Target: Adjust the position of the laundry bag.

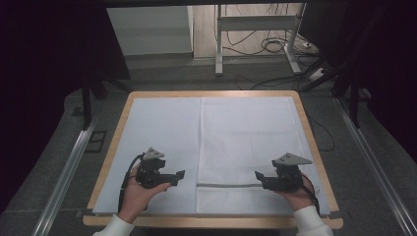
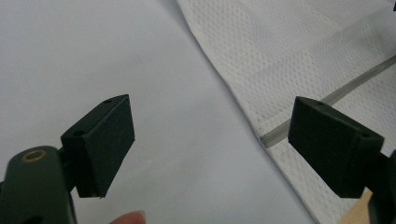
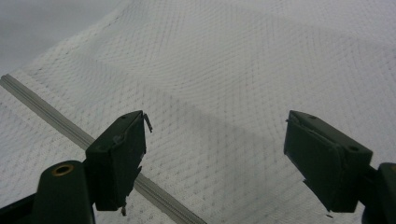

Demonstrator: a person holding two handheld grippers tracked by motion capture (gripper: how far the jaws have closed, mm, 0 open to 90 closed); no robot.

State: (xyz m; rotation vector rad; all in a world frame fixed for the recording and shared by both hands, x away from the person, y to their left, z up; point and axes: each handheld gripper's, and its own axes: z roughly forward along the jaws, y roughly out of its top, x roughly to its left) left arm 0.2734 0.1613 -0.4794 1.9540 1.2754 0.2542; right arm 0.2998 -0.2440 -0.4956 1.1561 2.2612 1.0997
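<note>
A white mesh bag [image 1: 246,137] lies flat on the right half of the table, with a grey zipper [image 1: 226,185] running across it near the front edge. My left gripper [image 1: 179,174] hovers open over the white sheet [image 1: 162,132], just left of the bag's left edge. In the left gripper view, the left gripper [image 2: 210,144] has its jaws wide apart with nothing between them, and the mesh bag [image 2: 289,56] and zipper end [image 2: 327,98] lie to its right. My right gripper [image 1: 258,176] is open over the bag's right part, near the zipper. The right gripper [image 3: 215,154] is empty above the mesh [image 3: 224,70] and the zipper [image 3: 46,107].
The table has a wooden rim [image 1: 112,147] around the white sheet. Metal rails [image 1: 64,172] run along the floor on both sides. Beyond the far edge stand a desk frame [image 1: 219,44] and loose cables [image 1: 275,46] on the floor.
</note>
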